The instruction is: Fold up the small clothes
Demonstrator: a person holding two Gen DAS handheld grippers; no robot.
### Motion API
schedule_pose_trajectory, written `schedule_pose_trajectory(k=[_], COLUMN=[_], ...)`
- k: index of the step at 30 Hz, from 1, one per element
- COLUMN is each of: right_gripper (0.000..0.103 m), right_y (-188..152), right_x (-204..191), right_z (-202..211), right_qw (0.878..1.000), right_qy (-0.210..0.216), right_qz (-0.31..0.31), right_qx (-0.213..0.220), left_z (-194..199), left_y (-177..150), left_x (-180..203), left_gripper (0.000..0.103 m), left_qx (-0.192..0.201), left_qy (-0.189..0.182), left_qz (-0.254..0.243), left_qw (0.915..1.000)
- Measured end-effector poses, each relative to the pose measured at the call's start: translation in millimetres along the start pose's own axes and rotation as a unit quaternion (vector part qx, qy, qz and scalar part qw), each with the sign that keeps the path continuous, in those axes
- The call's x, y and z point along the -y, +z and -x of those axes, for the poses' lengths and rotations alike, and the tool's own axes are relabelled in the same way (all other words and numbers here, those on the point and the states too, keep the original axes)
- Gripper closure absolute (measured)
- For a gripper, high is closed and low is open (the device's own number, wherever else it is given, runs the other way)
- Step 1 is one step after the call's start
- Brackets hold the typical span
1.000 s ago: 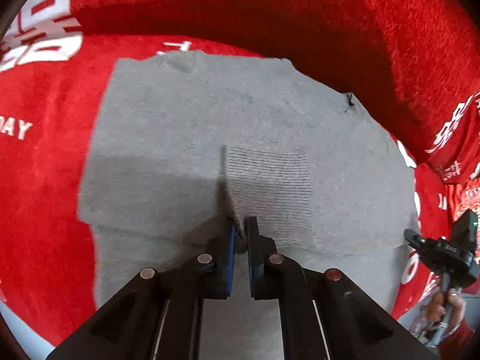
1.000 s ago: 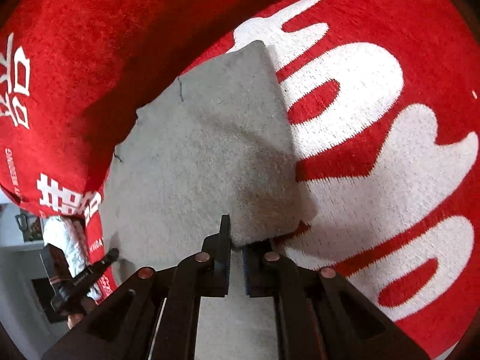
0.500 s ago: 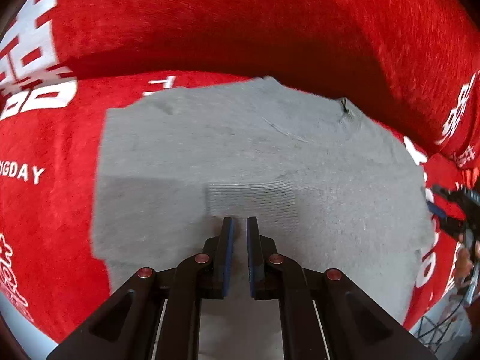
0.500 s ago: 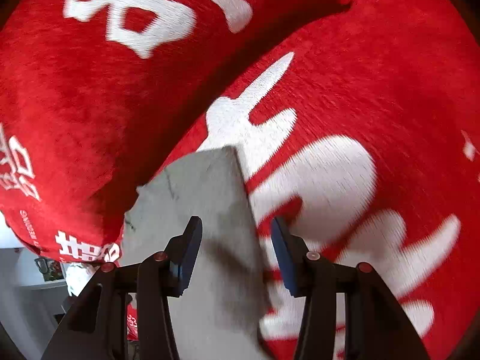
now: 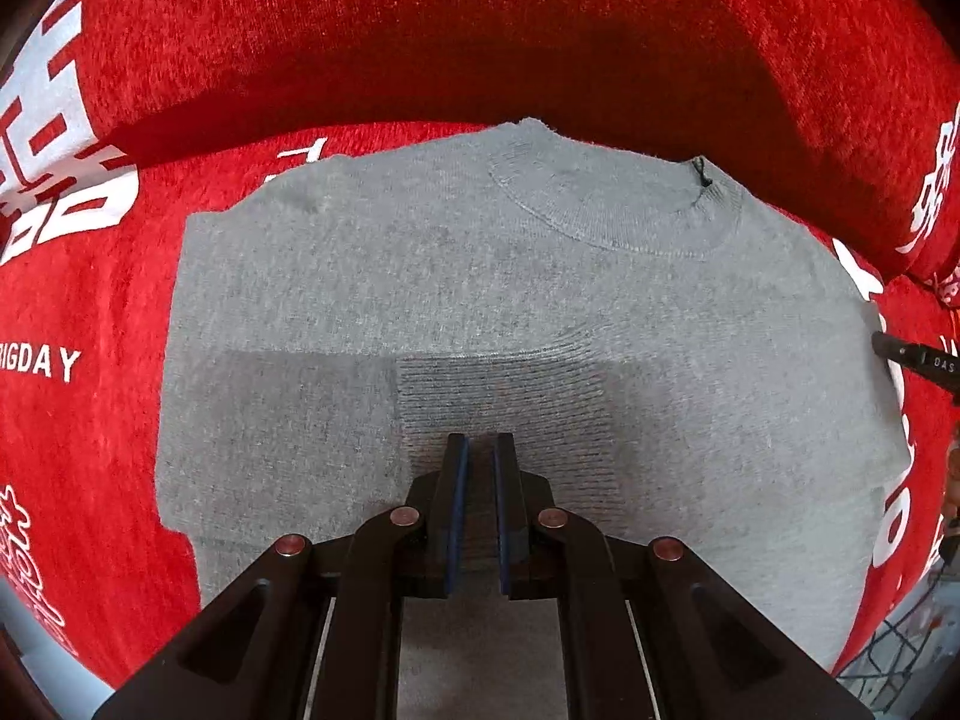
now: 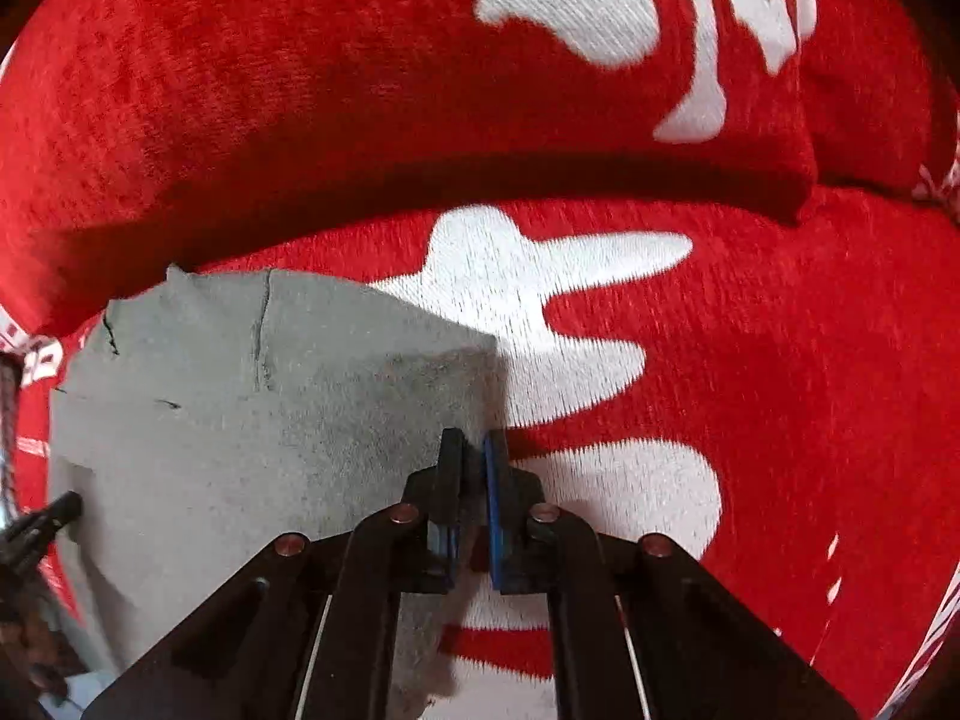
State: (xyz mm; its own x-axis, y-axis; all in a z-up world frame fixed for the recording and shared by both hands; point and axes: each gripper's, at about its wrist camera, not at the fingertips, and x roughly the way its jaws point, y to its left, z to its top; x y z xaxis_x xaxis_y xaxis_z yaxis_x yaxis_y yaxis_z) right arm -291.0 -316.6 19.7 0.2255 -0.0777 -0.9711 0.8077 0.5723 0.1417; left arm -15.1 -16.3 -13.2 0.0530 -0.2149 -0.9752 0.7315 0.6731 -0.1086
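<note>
A small grey knit sweater (image 5: 480, 276) lies flat on a red sofa cover, round neckline (image 5: 618, 210) at the far side. One sleeve is folded across its body, with the ribbed cuff (image 5: 510, 402) in the middle. My left gripper (image 5: 480, 444) points down over that cuff, shut, with no fabric seen between its pads. In the right wrist view the sweater (image 6: 252, 420) fills the lower left. My right gripper (image 6: 474, 444) is shut at the sweater's right edge, nothing between its fingers.
The red sofa cover (image 6: 780, 360) with large white lettering spreads under everything. A red back cushion (image 5: 480, 42) rises just behind the sweater. The other gripper's black body shows at the right edge of the left wrist view and the left edge of the right wrist view.
My right gripper let go of the folded sweater edge, opened wide, then shut again at the sweater's right edge. The cuff, raised at my left fingertips before, now lies flat. The neckline has come into view.
</note>
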Motion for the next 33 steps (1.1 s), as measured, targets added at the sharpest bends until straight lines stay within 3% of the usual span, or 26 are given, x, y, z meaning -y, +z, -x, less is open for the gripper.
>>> schedule_pose_trajectory(k=[4,5,8,11,15,19,26,29,33], right_gripper=[0.095,0.095,0.094,0.094,0.095,0.095,0.094,0.094,0.09], right_y=[-9.8,-16.4,-37.1,-56.1,-80.7,-86.0,-98.8,-100.3,-105.2], right_x=[9.6,9.4,-5.8,-26.9,-45.9,-33.9,-27.6,-42.4,-60.0], right_z=[18.0,29.1,50.7,54.0,18.7,26.2,46.8,41.5,38.8], right_qw=[0.998,0.997,0.996,0.995,0.996,0.993,0.993,0.991,0.989], right_qy=[0.012,0.033,0.078,0.096,0.063,0.085,0.08,0.09,0.1], right_qz=[-0.057,-0.063,-0.043,-0.015,-0.007,-0.049,-0.055,-0.074,-0.075], right_qx=[-0.011,-0.009,-0.012,-0.026,-0.07,-0.058,-0.066,-0.072,-0.075], left_z=[4.0,5.6,11.1,12.0,10.4,16.7,28.8,34.1,37.5], left_y=[-3.7,-4.6,-10.0,-16.6,-23.7,-31.2,-49.8,-51.9,-53.8], left_x=[-5.2,-7.2,-18.3,-26.0,-28.6,-34.4,-52.7,-52.0,-56.0], left_gripper=[0.094,0.094,0.094,0.094,0.094,0.094,0.094,0.094,0.094], left_qx=[-0.001,-0.002,-0.003,-0.008,-0.01,-0.013,-0.02,-0.018,-0.025], left_qy=[-0.001,0.001,0.002,0.007,0.007,0.017,0.025,0.051,0.055], left_qz=[0.005,0.007,0.014,0.016,0.014,0.005,0.024,0.026,0.035], left_qw=[1.0,1.0,0.9999,0.9998,0.9998,0.9998,0.9992,0.9982,0.9976])
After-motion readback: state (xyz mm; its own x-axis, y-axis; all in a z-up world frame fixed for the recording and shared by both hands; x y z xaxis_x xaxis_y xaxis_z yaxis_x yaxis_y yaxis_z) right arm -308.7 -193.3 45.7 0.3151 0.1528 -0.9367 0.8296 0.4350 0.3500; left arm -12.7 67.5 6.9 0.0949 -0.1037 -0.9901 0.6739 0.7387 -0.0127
